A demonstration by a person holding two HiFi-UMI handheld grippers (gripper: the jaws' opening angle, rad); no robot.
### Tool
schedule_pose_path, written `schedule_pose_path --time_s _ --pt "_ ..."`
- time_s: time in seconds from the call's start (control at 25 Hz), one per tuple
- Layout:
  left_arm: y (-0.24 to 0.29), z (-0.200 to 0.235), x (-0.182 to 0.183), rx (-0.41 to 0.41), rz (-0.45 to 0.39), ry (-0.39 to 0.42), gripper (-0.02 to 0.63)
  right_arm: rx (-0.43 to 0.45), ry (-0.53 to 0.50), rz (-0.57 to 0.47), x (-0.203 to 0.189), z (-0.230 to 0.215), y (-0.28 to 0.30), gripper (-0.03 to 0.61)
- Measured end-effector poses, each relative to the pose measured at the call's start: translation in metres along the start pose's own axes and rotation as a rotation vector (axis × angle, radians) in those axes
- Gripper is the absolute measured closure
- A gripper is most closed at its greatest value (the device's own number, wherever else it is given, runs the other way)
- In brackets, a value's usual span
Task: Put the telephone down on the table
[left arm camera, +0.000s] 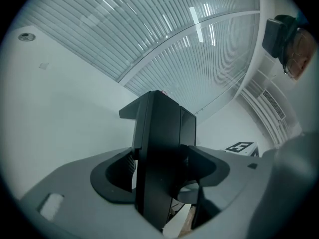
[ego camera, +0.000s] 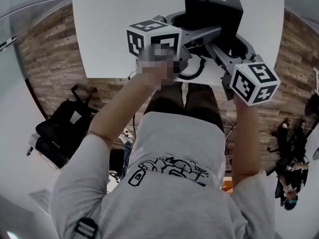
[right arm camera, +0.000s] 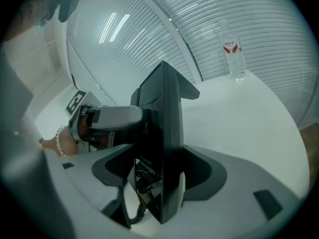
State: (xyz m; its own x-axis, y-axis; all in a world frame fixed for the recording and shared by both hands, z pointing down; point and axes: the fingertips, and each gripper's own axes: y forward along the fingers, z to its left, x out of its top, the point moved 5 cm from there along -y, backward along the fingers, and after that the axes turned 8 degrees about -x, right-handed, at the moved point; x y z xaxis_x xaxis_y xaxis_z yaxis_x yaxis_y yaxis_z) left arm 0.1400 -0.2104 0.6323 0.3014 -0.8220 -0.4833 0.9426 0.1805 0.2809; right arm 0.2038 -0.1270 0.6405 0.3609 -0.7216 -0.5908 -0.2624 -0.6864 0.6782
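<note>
Left gripper [ego camera: 197, 28] and right gripper [ego camera: 228, 46] both clamp the telephone [ego camera: 213, 11], upright, over the table's [ego camera: 109, 29] near edge, tabletop directly below.

The telephone [ego camera: 213, 11] stands upright over the near edge of the table [ego camera: 99, 34]. The left gripper [left arm camera: 160, 169] clasps the telephone from its left and the right gripper [right arm camera: 160, 171] from its right. A coiled cord [ego camera: 193, 69] hangs below the telephone on its near side. A water bottle [right arm camera: 233, 54] stands on the table, well beyond the telephone in the right gripper view. A bag [ego camera: 62, 128] lies on the floor, left of the telephone and nearer.
</note>
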Motion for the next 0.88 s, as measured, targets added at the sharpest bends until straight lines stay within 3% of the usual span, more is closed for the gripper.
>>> schedule_pose_path --time_s 0.72,0.88 --pt "0.031 0.042 -0.003 0.029 0.008 -0.046 0.282 0.037 0.122 -0.015 -0.01 -0.034 0.032 0.291" --pt "0.031 0.042 -0.003 0.048 0.019 -0.021 0.285 0.06 0.142 -0.019 -0.012 -0.034 0.034 0.291"
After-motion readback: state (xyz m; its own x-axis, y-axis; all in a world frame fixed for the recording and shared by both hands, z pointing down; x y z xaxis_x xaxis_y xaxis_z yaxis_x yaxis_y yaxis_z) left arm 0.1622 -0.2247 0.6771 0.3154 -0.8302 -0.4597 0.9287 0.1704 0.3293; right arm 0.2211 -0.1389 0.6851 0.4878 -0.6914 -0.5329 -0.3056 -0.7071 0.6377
